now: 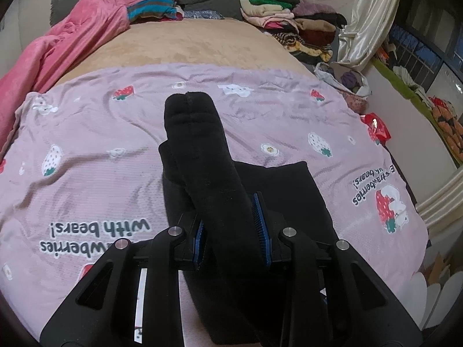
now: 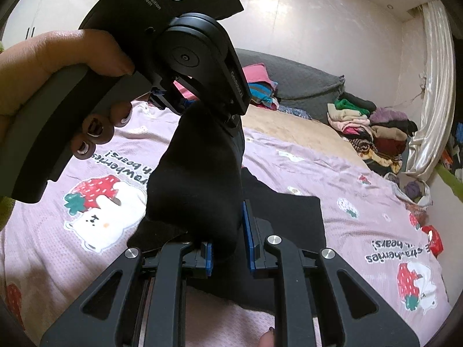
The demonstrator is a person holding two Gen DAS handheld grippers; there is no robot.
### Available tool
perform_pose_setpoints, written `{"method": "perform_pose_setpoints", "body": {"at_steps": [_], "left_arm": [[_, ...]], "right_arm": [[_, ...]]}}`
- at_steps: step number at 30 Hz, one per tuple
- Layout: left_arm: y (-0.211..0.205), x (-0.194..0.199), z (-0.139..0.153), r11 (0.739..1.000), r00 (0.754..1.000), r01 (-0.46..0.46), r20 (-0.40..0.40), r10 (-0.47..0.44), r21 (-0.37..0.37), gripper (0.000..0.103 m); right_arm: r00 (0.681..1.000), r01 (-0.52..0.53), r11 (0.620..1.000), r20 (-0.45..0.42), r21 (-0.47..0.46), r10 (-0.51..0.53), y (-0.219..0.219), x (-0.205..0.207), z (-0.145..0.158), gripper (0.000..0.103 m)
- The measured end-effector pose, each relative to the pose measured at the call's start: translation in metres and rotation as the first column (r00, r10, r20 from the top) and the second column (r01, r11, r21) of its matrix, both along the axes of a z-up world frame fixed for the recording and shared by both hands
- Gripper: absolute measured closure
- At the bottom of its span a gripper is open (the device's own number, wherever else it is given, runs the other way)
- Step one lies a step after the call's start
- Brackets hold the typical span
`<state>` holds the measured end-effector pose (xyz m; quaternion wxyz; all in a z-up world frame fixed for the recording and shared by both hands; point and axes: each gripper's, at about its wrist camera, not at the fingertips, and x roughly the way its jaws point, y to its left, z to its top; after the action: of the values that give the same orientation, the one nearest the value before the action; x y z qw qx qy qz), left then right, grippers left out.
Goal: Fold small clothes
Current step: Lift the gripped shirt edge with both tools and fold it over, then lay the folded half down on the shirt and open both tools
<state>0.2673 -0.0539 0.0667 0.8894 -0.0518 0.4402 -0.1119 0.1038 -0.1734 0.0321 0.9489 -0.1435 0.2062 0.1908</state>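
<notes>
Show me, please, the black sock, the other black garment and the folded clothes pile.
black sock [image 1: 199, 144], left wrist view, mid-length.
black garment [image 2: 292, 211], right wrist view, flat part on bedspread.
folded clothes pile [image 1: 292, 17], left wrist view, middle.

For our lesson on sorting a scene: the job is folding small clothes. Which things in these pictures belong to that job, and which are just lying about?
Belongs to the job:
black sock
black garment lying under it
left gripper
right gripper
strawberry blanket, the work surface

Lying about:
pink blanket
clothes pile
red packet
curtain
</notes>
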Motion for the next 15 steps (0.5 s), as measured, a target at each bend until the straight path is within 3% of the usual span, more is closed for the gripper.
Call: {"method": "perform_pose_setpoints", "body": {"at_steps": [15], "left_arm": [[-0.055,0.027,-0.028,0.998,0.996,0.056,-0.07,-0.055,0.014,0.075]], "right_arm": [[0.99,0.063,0.996,-0.127,0.061,-0.055,-0.045,0.023,-0.028,0.09]]}}
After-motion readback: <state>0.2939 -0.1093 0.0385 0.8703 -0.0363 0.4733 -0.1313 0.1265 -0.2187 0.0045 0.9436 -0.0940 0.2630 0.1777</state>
